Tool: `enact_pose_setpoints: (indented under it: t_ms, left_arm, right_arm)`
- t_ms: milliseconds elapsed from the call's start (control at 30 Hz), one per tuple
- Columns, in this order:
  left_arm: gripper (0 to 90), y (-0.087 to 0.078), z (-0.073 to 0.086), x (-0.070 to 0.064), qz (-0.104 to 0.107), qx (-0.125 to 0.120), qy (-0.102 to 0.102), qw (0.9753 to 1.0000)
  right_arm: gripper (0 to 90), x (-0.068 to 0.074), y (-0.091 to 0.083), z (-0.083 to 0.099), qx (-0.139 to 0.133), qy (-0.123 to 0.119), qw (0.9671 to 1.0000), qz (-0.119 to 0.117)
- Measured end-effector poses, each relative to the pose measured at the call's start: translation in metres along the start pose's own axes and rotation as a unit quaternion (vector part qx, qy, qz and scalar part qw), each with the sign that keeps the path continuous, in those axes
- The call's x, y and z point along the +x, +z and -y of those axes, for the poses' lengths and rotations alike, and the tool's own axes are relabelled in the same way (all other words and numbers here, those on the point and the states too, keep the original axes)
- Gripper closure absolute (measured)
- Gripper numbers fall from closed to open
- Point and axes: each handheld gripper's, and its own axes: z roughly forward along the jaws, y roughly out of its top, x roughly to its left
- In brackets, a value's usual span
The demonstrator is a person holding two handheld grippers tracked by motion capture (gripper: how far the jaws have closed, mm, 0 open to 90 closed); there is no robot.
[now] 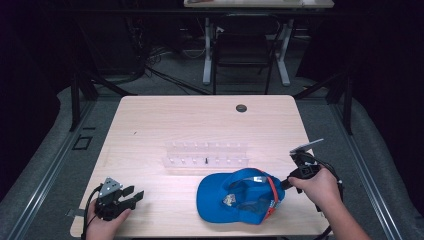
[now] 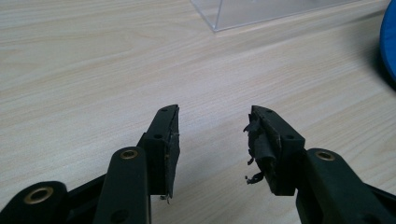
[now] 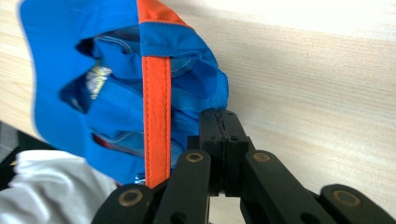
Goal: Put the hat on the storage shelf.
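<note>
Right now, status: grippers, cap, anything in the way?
Right gripper shut on cap edge, beside the orange strap. Left gripper open, idle over bare table. Clear rack just behind cap.

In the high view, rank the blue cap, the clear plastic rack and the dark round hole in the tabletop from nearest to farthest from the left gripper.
From the left gripper:
1. Blue cap, to its right near the front edge.
2. Clear plastic rack, mid-table, beyond the cap.
3. Dark round hole, near the far edge.
</note>
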Motion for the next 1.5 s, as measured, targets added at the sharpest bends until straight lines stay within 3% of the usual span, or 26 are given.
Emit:
enact_pose_setpoints:
  t_ms: [100, 200, 300, 400, 433, 500, 533, 700, 800, 900, 967, 1333, 1400, 1500]
  left_arm:
    - [53.4, 0.000, 0.000, 0.000, 0.001, 0.000, 0.000, 1.0000]
    - [53.6, 0.000, 0.000, 0.000, 0.001, 0.000, 0.000, 1.0000]
    - [53.9, 0.000, 0.000, 0.000, 0.001, -0.001, 0.001, 1.0000]
    - [53.9, 0.001, 0.000, 0.000, 0.002, 0.001, 0.001, 1.0000]
    - [53.9, 0.001, 0.000, 0.000, 0.002, 0.001, 0.001, 1.0000]
    - [53.9, 0.001, 0.000, 0.000, 0.002, 0.001, 0.000, 1.0000]
    - [53.9, 0.001, 0.000, 0.000, 0.002, 0.001, 0.000, 1.0000]
    - [53.9, 0.000, 0.000, 0.000, 0.001, 0.002, -0.001, 1.0000]
    - [53.9, 0.001, 0.001, 0.000, 0.001, 0.001, -0.001, 1.0000]
    - [53.9, 0.000, 0.000, 0.000, 0.001, 0.001, 0.000, 1.0000]
    - [54.0, 0.000, 0.000, 0.000, 0.000, 0.000, 0.000, 1.0000]
    - [54.2, 0.001, 0.000, 0.000, 0.002, 0.001, 0.000, 1.0000]
    - [54.2, 0.000, 0.000, 0.000, 0.001, 0.001, 0.000, 1.0000]
    - [54.3, 0.000, 0.000, 0.000, 0.001, 0.001, 0.000, 1.0000]
  right_arm:
    - [90.0, 0.001, -0.007, -0.001, -0.002, 0.005, 1.0000, -0.006]
    - [90.0, 0.001, -0.017, -0.002, 0.013, -0.006, 0.9999, -0.008]
    - [90.0, 0.002, -0.020, -0.001, 0.003, 0.005, 0.9999, -0.010]
    - [90.0, 0.002, -0.023, -0.002, 0.010, 0.002, 0.9998, -0.016]
    - [90.0, 0.004, -0.023, -0.001, -0.002, 0.015, 0.9997, -0.018]
    - [90.0, 0.003, -0.027, -0.002, 0.012, 0.005, 0.9997, -0.018]
    - [90.0, 0.004, -0.028, -0.001, 0.004, 0.008, 0.9997, -0.021]
    - [90.0, 0.007, -0.034, -0.003, 0.001, 0.015, 0.9992, -0.036]
    - [90.0, 0.008, -0.039, -0.004, 0.003, 0.017, 0.9979, -0.062]
    - [90.0, 0.009, -0.040, -0.005, -0.001, 0.023, 0.9971, -0.073]
    - [90.0, 0.008, -0.042, -0.006, 0.002, 0.014, 0.9966, -0.082]
    - [90.0, 0.015, -0.050, -0.009, -0.010, 0.023, 0.9929, -0.116]
    - [90.0, 0.016, -0.053, -0.011, -0.006, 0.015, 0.9923, -0.123]
    - [90.0, 0.019, -0.055, -0.011, -0.014, 0.025, 0.9909, -0.132]
